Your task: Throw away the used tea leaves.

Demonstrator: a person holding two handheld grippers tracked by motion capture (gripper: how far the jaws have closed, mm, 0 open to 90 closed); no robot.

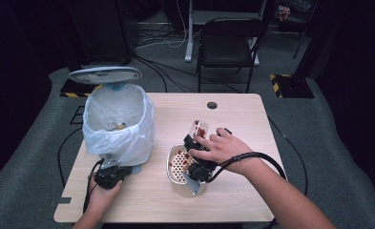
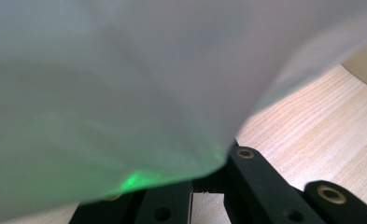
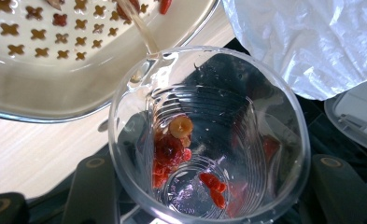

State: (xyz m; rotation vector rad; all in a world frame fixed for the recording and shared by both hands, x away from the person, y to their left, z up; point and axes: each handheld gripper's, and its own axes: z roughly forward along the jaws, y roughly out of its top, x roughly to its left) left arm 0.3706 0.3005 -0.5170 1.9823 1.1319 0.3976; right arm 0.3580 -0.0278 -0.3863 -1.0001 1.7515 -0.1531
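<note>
My right gripper (image 1: 197, 143) has its fingers pinching a clear cup (image 3: 209, 140), one finger on each side, and the cup is tipped over the holey bowl (image 1: 178, 164) with a thin stream running into it. Red bits stick inside the cup. My left gripper (image 1: 109, 175), fingers pressed together, sits on the worktop (image 1: 233, 191) left of the bowl, touching the white bin bag (image 1: 118, 124).
</note>
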